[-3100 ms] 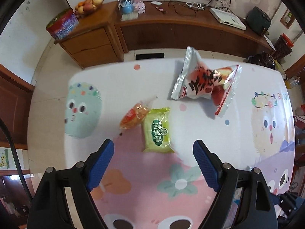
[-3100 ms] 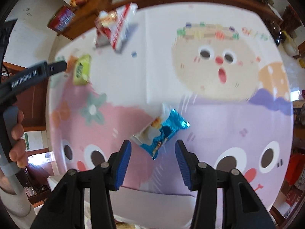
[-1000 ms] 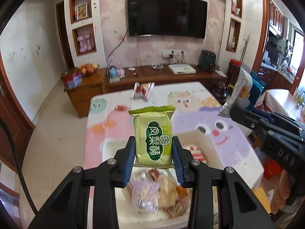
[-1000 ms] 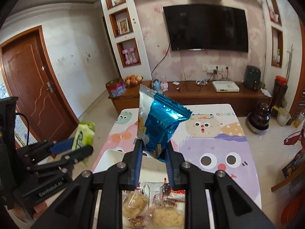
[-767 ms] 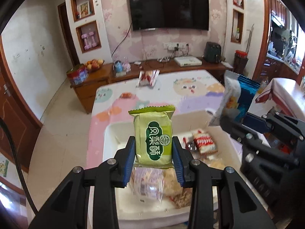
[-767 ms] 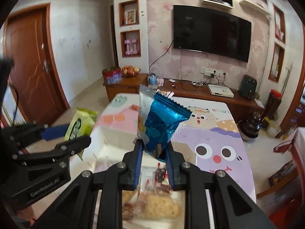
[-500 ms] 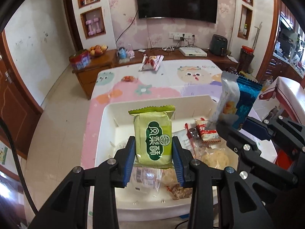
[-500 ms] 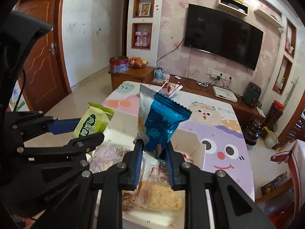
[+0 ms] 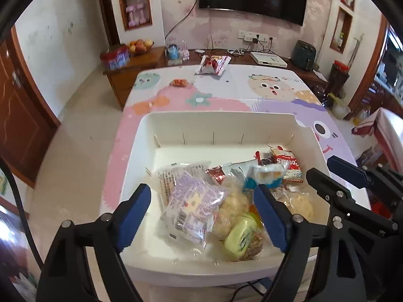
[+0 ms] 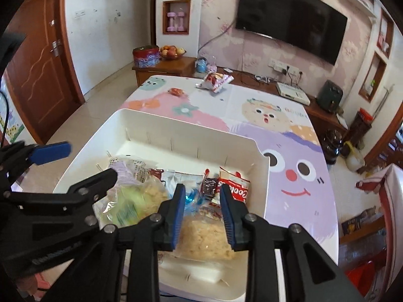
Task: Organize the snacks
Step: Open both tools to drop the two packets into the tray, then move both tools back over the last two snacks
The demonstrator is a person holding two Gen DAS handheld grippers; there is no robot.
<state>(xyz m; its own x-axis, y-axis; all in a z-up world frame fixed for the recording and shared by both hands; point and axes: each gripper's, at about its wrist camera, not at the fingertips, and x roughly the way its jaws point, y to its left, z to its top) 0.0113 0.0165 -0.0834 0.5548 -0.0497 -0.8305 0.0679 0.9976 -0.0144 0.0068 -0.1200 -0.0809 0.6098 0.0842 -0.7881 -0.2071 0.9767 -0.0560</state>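
A white bin at the table's near edge holds several snack packets. The green packet lies in it near the front, and the blue packet lies further in. My left gripper is open and empty above the bin's near side. My right gripper is open and empty above the bin, with the blue packet just below its jaws. A red and white bag and a small orange packet lie at the far end of the table.
The table has a cartoon-print cloth. The right gripper's body shows at the right of the left wrist view. A wooden sideboard with a fruit bowl and a red tin stands behind the table.
Both grippers have opened. The green packet has dropped from the left gripper into the bin, and the blue packet has dropped from the right gripper into the bin.
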